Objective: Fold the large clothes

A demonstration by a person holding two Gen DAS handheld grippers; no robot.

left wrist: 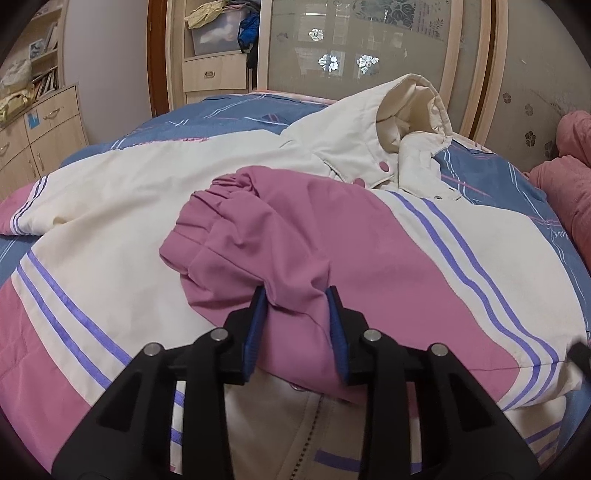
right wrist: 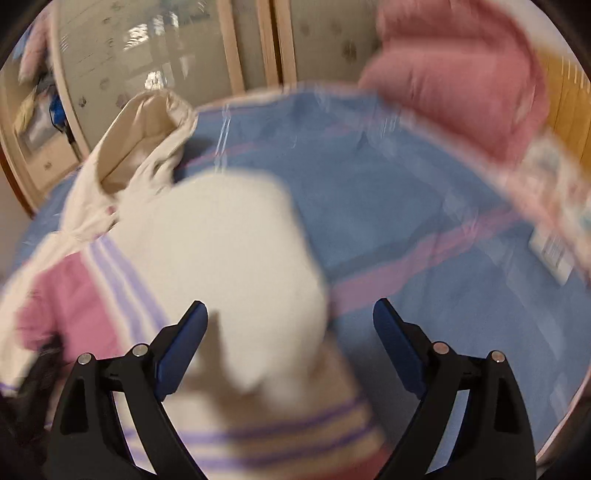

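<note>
Bed [left wrist: 229, 114], jacket [left wrist: 129, 192] spread, shelf bin [left wrist: 216, 35] of clothes

Only faint cursive "love" on the blue bedspread [left wrist: 553, 235]; other pink script there illegible.

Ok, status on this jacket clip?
Left gripper pinching pink sleeve, folded across jacket. Right gripper open over white fabric, gripping nothing. Nothing in the way.

Right-wrist jacket [right wrist: 236, 236] blurred, perhaps sleeve
</note>
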